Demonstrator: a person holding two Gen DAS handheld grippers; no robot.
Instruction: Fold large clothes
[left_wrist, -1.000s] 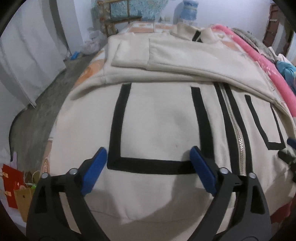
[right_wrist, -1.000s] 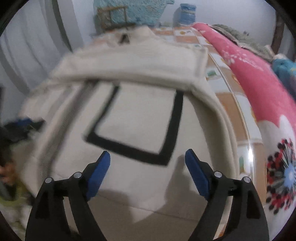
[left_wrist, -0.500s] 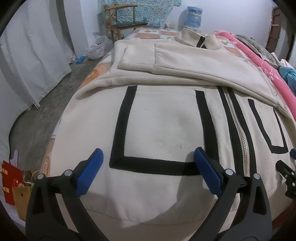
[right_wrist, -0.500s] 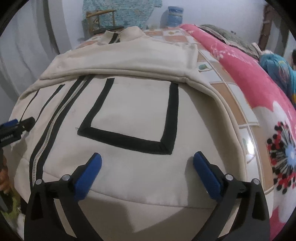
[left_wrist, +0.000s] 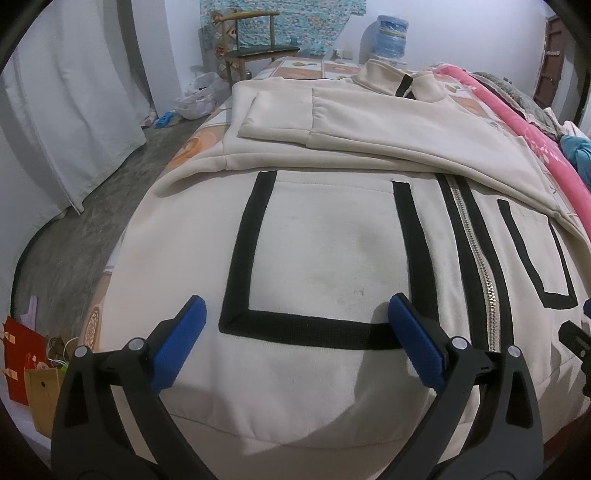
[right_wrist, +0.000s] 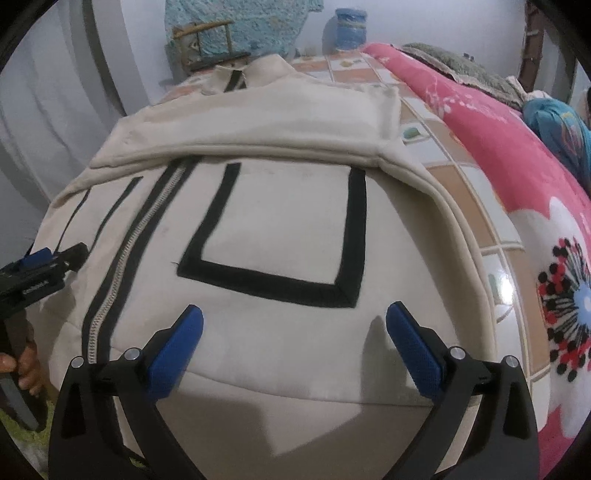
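Observation:
A cream zip-up jacket (left_wrist: 325, 243) with black-outlined pockets lies front up on the bed, both sleeves folded across its chest. It also shows in the right wrist view (right_wrist: 280, 229). My left gripper (left_wrist: 295, 328) is open and empty, hovering over the left pocket near the bottom hem. My right gripper (right_wrist: 295, 332) is open and empty, over the right pocket near the hem. The left gripper also shows at the left edge of the right wrist view (right_wrist: 44, 262).
A pink floral blanket (right_wrist: 517, 177) lies along the bed's right side. A tiled bedsheet (right_wrist: 454, 206) shows beside the jacket. A wooden chair (left_wrist: 255, 40) and water jug (left_wrist: 388, 33) stand at the far end. White curtain (left_wrist: 62, 110) and paper bags (left_wrist: 29, 362) are on the left.
Both grippers have pulled back toward the jacket's bottom hem and steadied, staying open. The jacket has not moved.

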